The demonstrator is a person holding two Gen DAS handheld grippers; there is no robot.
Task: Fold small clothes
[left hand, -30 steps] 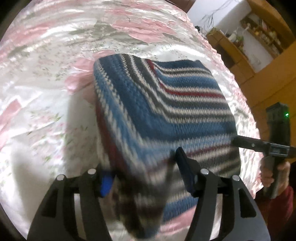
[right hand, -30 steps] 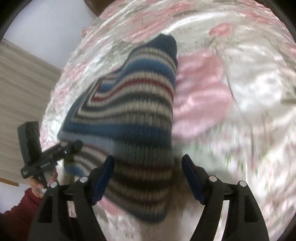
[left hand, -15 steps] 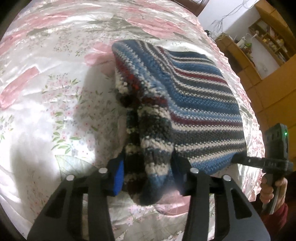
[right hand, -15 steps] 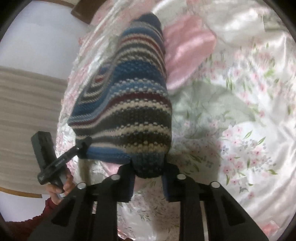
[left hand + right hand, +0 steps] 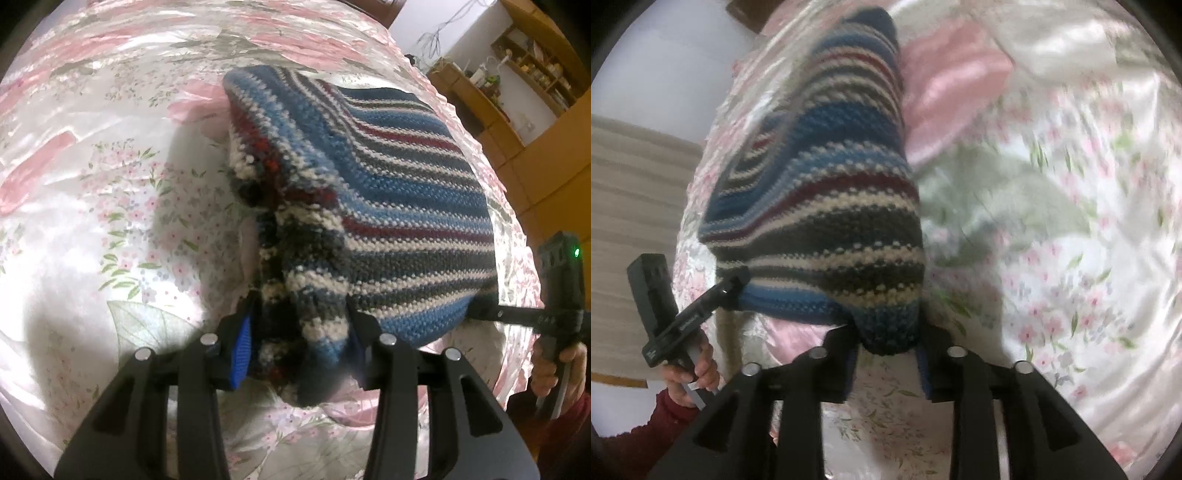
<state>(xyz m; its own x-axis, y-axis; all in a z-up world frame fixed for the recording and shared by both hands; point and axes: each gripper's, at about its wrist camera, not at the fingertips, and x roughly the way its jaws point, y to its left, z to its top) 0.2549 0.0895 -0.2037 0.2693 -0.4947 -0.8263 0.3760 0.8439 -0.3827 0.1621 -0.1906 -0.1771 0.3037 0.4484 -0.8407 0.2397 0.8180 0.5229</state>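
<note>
Knitwear, a chunky striped sweater [image 5: 388, 206] in blue, grey, cream and red, hangs between both tools above a glossy floral bedspread [image 5: 110, 221], its long axis running away toward the far edge. The left gripper [image 5: 299, 332] pinches one bunched near corner; the right gripper [image 5: 888, 341] is closed on the other. No readable writing.

A bed's glossy floral satin cover [image 5: 122, 206] (pink and white) carries a striped knitted garment [image 5: 388, 206].
</note>
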